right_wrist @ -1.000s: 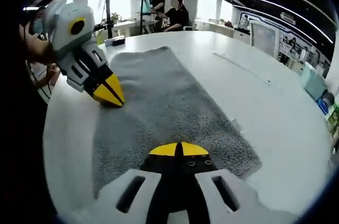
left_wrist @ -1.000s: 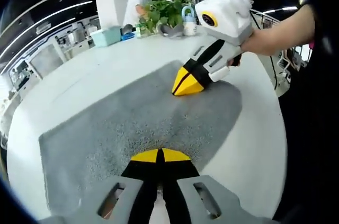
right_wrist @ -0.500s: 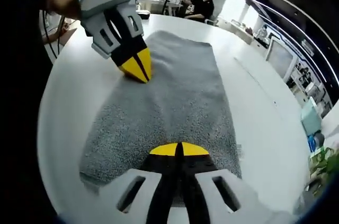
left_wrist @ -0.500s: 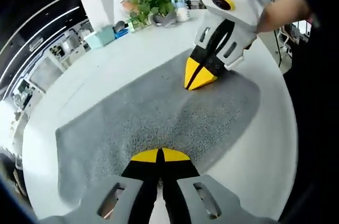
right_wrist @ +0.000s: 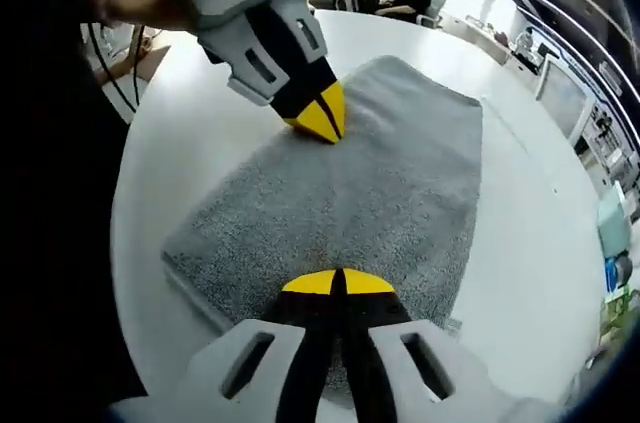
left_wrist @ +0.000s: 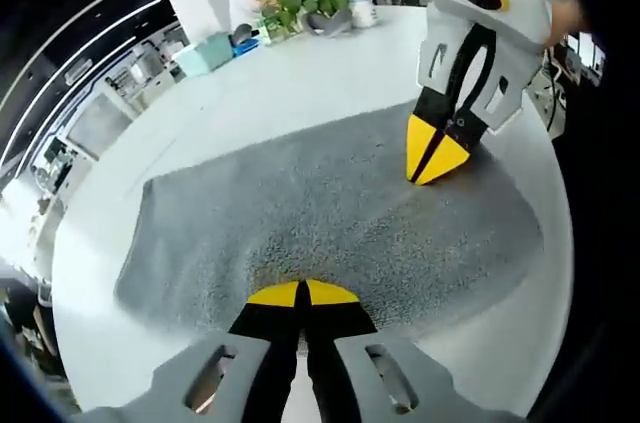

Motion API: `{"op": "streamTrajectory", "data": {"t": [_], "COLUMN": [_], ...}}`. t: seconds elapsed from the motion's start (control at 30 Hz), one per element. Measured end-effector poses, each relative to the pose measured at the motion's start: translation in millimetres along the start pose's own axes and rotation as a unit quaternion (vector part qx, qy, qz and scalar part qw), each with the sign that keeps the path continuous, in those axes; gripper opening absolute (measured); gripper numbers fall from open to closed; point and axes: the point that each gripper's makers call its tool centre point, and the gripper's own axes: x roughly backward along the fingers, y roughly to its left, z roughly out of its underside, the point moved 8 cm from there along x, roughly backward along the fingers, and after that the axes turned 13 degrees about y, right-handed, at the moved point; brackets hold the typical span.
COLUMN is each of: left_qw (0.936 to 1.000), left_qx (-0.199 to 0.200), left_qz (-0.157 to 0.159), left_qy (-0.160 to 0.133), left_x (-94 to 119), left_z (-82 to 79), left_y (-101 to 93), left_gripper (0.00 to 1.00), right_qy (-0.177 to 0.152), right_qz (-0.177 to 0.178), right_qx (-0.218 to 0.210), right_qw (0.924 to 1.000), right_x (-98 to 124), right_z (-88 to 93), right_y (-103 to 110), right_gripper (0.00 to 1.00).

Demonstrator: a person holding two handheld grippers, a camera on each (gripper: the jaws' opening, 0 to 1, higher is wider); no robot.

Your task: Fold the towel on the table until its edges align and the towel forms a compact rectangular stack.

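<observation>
Both grippers, left & right, were closed, tips pressed on flat towel; bare table all round its edges.

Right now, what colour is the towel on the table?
The towel is grey and fuzzy, lying on the white table. The right gripper view shows it best.

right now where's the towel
The grey towel lies flat on the white table, under both shut hand-held grippers: left and right.
</observation>
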Motion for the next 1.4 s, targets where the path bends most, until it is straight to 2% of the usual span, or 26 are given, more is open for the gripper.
{"op": "streamTrajectory", "data": {"t": [0.13, 0.27, 0.4, 0.5, 0.77, 0.9, 1.03, 1.13, 1.17, 1.2, 1.23, 1.27, 1.3, 1.4], "left_qw": [0.9998, 0.9996, 0.9996, 0.9996, 0.9991, 0.9982, 0.9977, 0.9979, 0.9983, 0.9989, 0.9988, 0.9986, 0.9984, 0.9977], "left_qx": [-0.006, 0.009, 0.012, 0.014, 0.027, 0.042, 0.052, 0.049, 0.043, 0.019, 0.005, 0.013, 0.007, -0.011], "left_qz": [0.006, 0.018, 0.021, 0.023, 0.032, 0.041, 0.043, 0.04, 0.038, 0.035, 0.033, 0.037, 0.04, 0.052], "left_qy": [0.016, 0.017, 0.012, 0.011, 0.008, 0.003, -0.001, -0.008, -0.015, -0.025, -0.037, -0.036, -0.04, -0.042], "left_x": [-0.9, -1.6, -3.0, -3.7, -4.6, -4.9, -4.7, -4.9, -4.7, -5.1, -5.5, -5.2, -5.3, -5.8], "left_z": [-3.4, -2.7, -1.9, -2.4, -2.3, -1.0, -0.5, 1.1, 1.6, 0.9, 2.7, 4.9, 5.1, 3.6], "left_y": [2.8, 7.3, 8.8, 9.6, 11.8, 13.9, 12.8, 11.9, 10.8, 10.8, 10.1, 10.4, 11.4, 13.7], "left_gripper": [0.01, 0.01, 0.01, 0.01, 0.01, 0.01, 0.01, 0.01, 0.01, 0.01, 0.01, 0.01, 0.01, 0.01], "right_qy": [0.018, 0.033, 0.018, 0.017, 0.041, 0.065, 0.072, 0.067, 0.066, 0.066, 0.064, 0.065, 0.066, 0.08], "right_qz": [-0.034, -0.066, -0.119, -0.134, -0.145, -0.155, -0.151, -0.138, -0.136, -0.133, -0.127, -0.119, -0.102, -0.081], "right_qx": [-0.004, -0.006, -0.004, -0.006, 0.018, 0.029, 0.048, 0.062, 0.065, 0.063, 0.076, 0.092, 0.141, 0.167], "right_qw": [0.9993, 0.9973, 0.9927, 0.9908, 0.9884, 0.9853, 0.9848, 0.9862, 0.9865, 0.9869, 0.9869, 0.9865, 0.9826, 0.9793], "right_x": [-0.6, -2.2, -5.6, -7.8, -10.1, -10.8, -10.2, -9.7, -9.6, -9.5, -9.3, -9.2, -9.1, -8.5], "right_z": [-5.1, -11.9, -17.0, -21.8, -31.7, -35.5, -35.8, -34.7, -34.6, -34.4, -34.8, -35.6, -37.4, -39.2], "right_y": [3.8, 12.2, 24.5, 29.4, 35.1, 32.9, 35.0, 37.2, 37.6, 38.2, 39.1, 39.1, 41.1, 45.6], "right_gripper": [0.0, 0.0, 0.0, 0.0, 0.0, 0.0, 0.0, 0.0, 0.0, 0.0, 0.0, 0.0, 0.0, 0.0]}}
